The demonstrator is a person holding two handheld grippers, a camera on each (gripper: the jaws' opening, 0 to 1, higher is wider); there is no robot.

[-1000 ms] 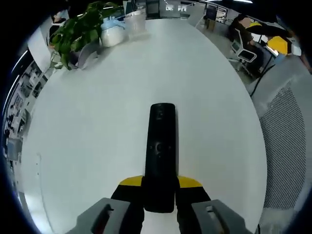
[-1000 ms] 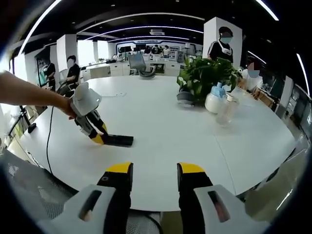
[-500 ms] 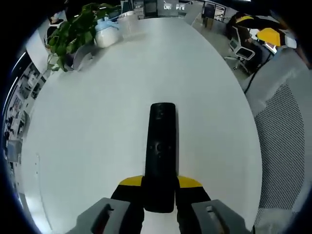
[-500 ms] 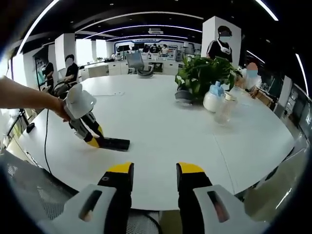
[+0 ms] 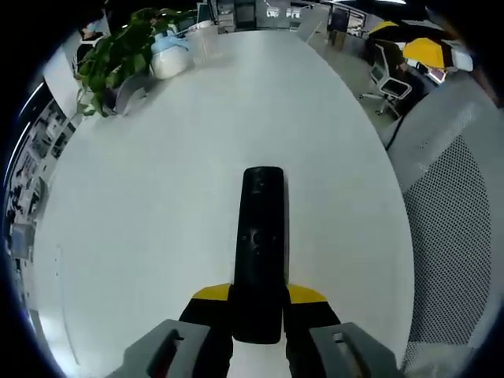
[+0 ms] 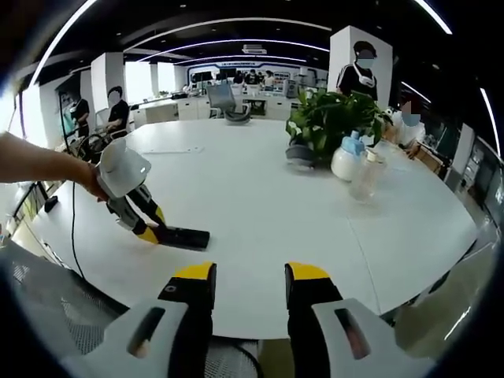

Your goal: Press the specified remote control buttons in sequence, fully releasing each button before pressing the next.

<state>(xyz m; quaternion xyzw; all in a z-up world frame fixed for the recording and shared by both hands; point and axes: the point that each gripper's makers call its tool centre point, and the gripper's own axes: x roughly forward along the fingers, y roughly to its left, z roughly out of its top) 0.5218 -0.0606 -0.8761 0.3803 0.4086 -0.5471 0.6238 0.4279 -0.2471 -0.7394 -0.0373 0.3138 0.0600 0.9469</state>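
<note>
While clamped at its near end between the jaws of the left gripper (image 5: 257, 315), slim black remote control (image 5: 259, 236) lying flat on round white tabletop (image 5: 157, 197), right gripper (image 6: 248, 283) jaws apart and empty, hovering at the tabletop's edge, leafy green potted plant (image 6: 331, 118) at far side.

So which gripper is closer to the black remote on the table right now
Left. The left gripper is clamped on the near end of the remote. The right gripper hovers open at the table edge, well apart from it.

A big white round table (image 6: 260, 205) stands in an open office with ceiling light strips (image 6: 228, 24).
</note>
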